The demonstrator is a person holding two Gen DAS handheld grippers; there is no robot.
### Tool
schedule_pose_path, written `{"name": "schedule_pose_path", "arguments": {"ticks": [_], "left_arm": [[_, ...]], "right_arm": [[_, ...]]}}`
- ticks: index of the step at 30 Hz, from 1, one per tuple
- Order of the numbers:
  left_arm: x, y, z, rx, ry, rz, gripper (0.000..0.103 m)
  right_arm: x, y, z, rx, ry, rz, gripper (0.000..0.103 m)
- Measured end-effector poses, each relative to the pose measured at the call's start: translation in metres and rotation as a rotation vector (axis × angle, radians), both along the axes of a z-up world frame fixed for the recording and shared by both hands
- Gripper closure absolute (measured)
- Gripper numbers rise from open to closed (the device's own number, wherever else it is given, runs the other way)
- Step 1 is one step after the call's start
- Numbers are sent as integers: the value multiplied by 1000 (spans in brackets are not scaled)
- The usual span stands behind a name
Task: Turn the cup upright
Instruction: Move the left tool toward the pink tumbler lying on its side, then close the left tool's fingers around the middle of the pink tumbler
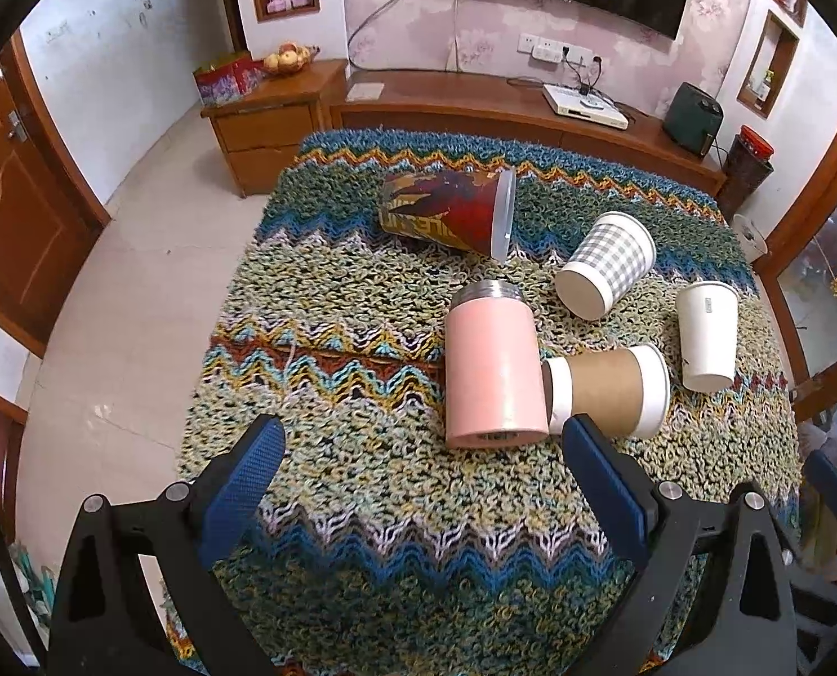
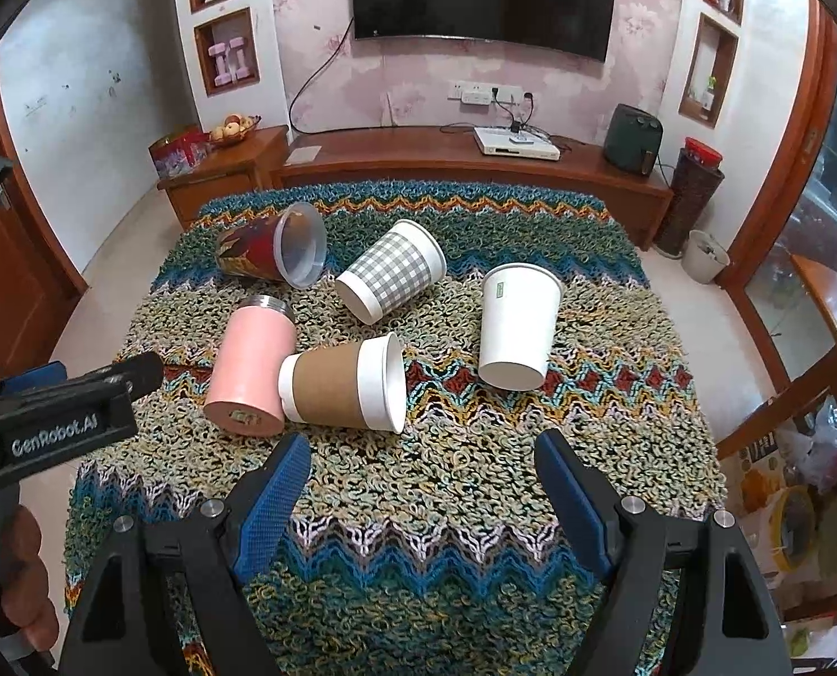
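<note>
Several cups lie on their sides on a zigzag knitted cloth (image 1: 362,507) (image 2: 446,507): a pink steel tumbler (image 1: 494,363) (image 2: 252,360), a brown-sleeved paper cup (image 1: 610,388) (image 2: 342,383) touching it, a grey checked cup (image 1: 607,262) (image 2: 393,270), a white paper cup (image 1: 707,332) (image 2: 517,324) and a red printed plastic cup (image 1: 446,211) (image 2: 272,248). My left gripper (image 1: 424,450) is open and empty, just short of the pink tumbler. My right gripper (image 2: 421,465) is open and empty, just short of the brown-sleeved cup.
The left gripper's body (image 2: 52,422) shows at the left edge of the right wrist view. Behind the table stand a wooden TV bench (image 2: 475,163), a white set-top box (image 2: 517,143), a dark appliance (image 2: 632,138) and a low cabinet (image 1: 266,124).
</note>
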State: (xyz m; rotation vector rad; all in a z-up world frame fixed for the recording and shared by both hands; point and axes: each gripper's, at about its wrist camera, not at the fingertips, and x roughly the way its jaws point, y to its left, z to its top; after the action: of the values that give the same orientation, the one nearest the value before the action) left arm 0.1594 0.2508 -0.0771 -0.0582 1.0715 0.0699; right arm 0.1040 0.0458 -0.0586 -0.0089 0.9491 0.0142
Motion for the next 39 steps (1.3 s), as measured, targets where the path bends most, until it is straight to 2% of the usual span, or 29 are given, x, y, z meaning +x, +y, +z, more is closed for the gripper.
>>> {"name": "schedule_pose_path", "arguments": {"ticks": [12, 19, 27, 39], "left_arm": [[62, 0, -54, -80, 176, 10, 4], [78, 1, -75, -145, 261, 29, 4], [84, -10, -79, -137, 284, 3, 4], [104, -15, -88, -113, 289, 5, 4]], "right_arm": [[25, 1, -29, 11, 61, -4, 21], [34, -4, -41, 20, 89, -12, 21], [41, -5, -51, 24, 113, -10, 21], [58, 4, -54, 54, 91, 7, 21]]}}
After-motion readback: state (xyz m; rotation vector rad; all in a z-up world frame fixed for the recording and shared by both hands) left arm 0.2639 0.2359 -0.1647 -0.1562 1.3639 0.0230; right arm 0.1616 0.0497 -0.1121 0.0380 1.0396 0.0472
